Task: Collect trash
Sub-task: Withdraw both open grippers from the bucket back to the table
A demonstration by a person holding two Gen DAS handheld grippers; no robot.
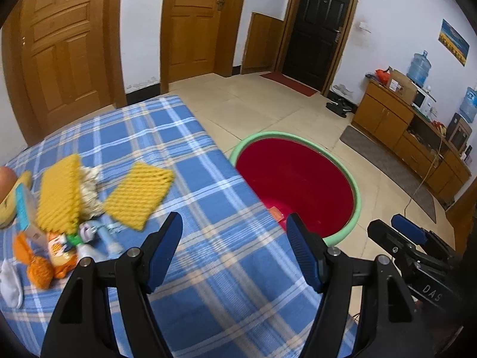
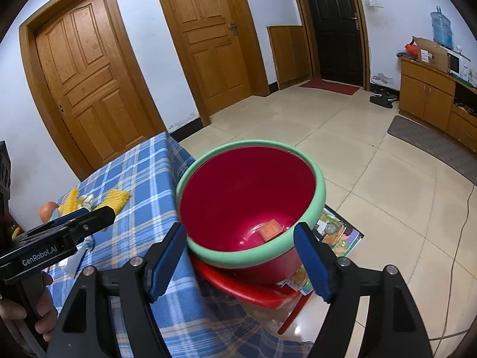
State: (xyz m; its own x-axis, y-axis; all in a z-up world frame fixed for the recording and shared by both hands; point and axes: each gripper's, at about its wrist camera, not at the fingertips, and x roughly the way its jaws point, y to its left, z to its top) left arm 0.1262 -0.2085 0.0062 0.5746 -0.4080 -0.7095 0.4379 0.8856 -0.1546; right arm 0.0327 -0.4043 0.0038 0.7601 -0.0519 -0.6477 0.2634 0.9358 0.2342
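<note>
A red basin with a green rim point(image 1: 356, 191) point(image 2: 320, 185) sits on a red stool beside the table; a small orange packet point(image 2: 269, 230) lies in it. On the blue plaid tablecloth point(image 1: 208, 253) lie two yellow foam nets point(image 1: 138, 198), an orange snack wrapper point(image 1: 59, 253), a small bottle point(image 1: 89, 235) and a white sock point(image 1: 10, 283). My left gripper point(image 1: 234, 238) is open and empty above the table's right edge. My right gripper point(image 2: 240, 247) is open and empty at the basin's near rim. The left gripper also shows in the right wrist view point(image 2: 89, 217).
A red stool point(image 2: 238, 286) carries the basin, with colourful papers point(image 2: 340, 235) under it on the tiled floor. A banana and a peach point(image 1: 6, 191) lie at the table's left. Wooden doors stand behind, a cabinet point(image 1: 387, 113) with water jugs at right.
</note>
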